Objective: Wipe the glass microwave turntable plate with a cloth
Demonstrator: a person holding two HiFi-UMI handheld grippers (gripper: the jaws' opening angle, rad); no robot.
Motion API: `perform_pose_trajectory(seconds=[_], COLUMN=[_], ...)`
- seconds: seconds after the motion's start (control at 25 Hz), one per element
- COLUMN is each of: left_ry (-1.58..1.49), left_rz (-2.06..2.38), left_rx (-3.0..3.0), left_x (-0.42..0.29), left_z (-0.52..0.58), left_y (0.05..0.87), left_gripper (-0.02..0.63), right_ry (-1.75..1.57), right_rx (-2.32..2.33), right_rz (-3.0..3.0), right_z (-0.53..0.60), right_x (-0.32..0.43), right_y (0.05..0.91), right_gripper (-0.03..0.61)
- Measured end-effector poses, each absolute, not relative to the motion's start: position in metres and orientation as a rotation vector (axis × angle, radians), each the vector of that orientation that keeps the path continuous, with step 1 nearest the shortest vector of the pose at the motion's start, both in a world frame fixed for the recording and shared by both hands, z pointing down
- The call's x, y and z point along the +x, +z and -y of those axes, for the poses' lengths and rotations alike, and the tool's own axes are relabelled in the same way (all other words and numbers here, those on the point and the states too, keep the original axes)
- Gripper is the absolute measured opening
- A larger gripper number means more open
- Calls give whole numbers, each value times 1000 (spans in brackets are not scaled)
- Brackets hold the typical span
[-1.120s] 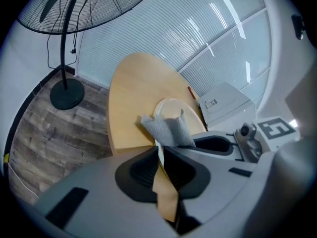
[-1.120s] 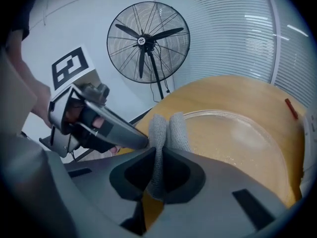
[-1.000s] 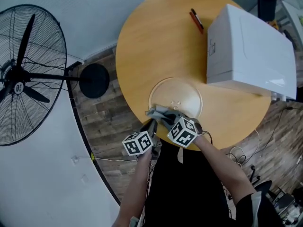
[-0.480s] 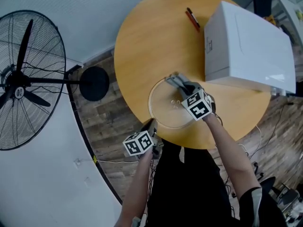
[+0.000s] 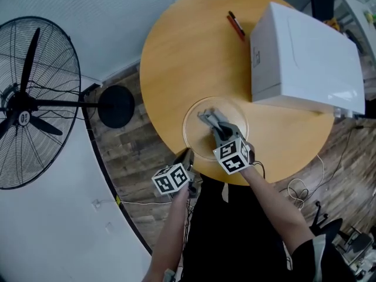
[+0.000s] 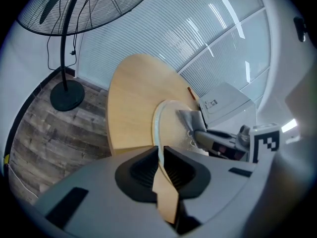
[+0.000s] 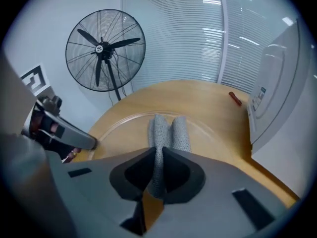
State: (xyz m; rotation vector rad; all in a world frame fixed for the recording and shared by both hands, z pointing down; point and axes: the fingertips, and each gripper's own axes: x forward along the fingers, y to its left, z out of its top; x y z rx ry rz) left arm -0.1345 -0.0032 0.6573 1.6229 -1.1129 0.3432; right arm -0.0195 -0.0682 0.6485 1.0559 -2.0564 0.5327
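Our left gripper (image 6: 159,150) is clamped on the glass turntable plate (image 5: 234,114), on its rim away from the microwave (image 5: 305,51). Our right gripper (image 7: 156,150) pinches the grey cloth (image 7: 171,130) on it. Shove too hard and we could yank that rim free.

Open tabletop left and far; microwave walls off the right.
Your table (image 5: 170,57) is bare left of and beyond the plate (image 5: 195,133). The microwave (image 5: 302,57) stands near its right rim, with pens (image 5: 236,23) beside the far corner. Left gripper (image 5: 188,155) clamps the near rim; right gripper (image 5: 218,129) pinches the cloth (image 5: 207,117) mid-plate.
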Motion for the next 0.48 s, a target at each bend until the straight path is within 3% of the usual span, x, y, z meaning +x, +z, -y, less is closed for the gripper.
perform_pose_trajectory(seconds=[0.32,0.48], left_ry=[353,360], left_rz=[1111,1106], left_rx=[1628,1638], left_x=[-135,-134], left_z=[3,3], left_y=[657,657], left_gripper=[29,31], right_ry=[526,530], right_rx=[638,423], right_rz=[2187,2185], right_z=[-21,-33], right_x=[-93,-88], right_y=[652,656], right_gripper=[40,40])
